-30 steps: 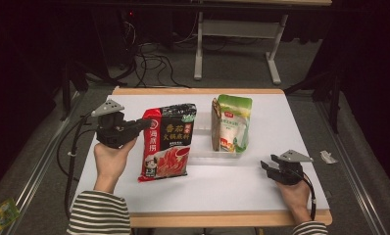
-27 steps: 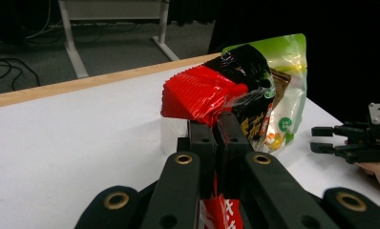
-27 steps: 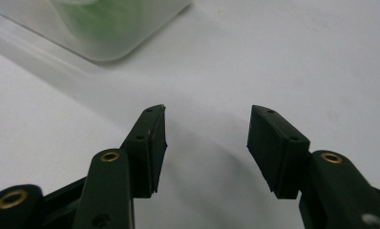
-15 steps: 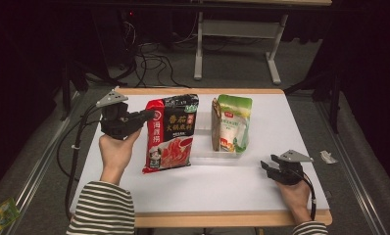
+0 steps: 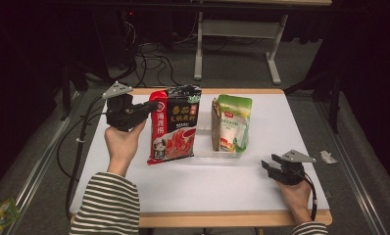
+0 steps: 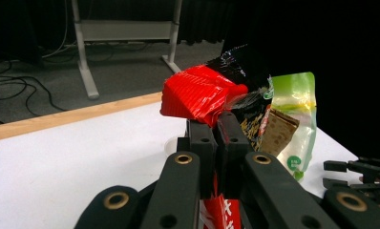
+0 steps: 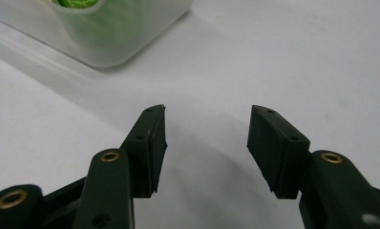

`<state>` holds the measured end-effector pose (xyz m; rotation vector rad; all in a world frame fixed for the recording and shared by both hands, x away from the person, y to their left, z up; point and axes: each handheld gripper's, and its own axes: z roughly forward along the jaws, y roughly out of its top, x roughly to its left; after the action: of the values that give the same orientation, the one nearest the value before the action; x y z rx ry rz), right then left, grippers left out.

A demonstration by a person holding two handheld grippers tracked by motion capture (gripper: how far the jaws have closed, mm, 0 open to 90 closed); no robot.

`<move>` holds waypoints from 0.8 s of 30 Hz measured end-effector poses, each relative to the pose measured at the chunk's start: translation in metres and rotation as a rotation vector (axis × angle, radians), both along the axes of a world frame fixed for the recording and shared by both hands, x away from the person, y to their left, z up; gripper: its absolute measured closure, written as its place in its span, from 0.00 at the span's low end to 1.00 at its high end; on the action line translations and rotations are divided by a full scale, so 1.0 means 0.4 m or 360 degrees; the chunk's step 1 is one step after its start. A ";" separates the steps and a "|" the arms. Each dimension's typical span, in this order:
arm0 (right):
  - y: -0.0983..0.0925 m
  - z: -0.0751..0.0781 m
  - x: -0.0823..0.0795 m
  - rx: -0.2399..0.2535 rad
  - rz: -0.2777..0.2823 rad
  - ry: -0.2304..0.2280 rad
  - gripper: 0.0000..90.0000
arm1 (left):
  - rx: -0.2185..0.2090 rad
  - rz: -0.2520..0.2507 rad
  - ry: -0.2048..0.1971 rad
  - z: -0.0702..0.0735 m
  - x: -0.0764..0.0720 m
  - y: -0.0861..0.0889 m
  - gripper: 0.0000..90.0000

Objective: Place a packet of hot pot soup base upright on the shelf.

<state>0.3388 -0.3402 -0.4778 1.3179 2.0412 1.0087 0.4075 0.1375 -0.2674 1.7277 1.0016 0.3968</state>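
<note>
left gripper (image 5: 151, 106) raised off table, level, clamped on red packet's (image 5: 176, 125) left edge | right gripper (image 5: 271, 164) low, seemingly resting on table (image 5: 222, 186), jaws wide, nothing between

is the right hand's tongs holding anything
No, the right tongs stand open with only the bare white table between the jaws, resting near the clear tray.
</note>
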 end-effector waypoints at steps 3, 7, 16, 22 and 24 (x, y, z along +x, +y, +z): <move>-0.002 0.001 0.000 0.0005 0.0003 -0.0002 0.54 | 0.0006 0.0009 -0.0007 0.004 0.007 -0.009 0.98; -0.004 0.000 0.000 0.0007 0.0014 -0.0018 0.53 | 0.0001 0.0023 -0.0014 0.007 0.020 -0.019 0.98; -0.005 0.001 -0.002 0.0011 0.0002 -0.0016 0.53 | 0.0000 0.0073 -0.0036 0.007 0.046 -0.039 0.97; -0.006 0.000 -0.003 0.0009 0.0010 -0.0034 0.53 | -0.0006 0.0110 -0.0041 0.001 0.064 -0.053 0.97; -0.005 0.001 -0.004 0.0012 0.0003 -0.0029 0.53 | -0.0015 0.0121 -0.0041 -0.003 0.071 -0.059 0.97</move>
<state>0.3373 -0.3422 -0.4775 1.3063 2.0274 1.0264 0.4361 0.1141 -0.2688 1.6756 1.0514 0.4614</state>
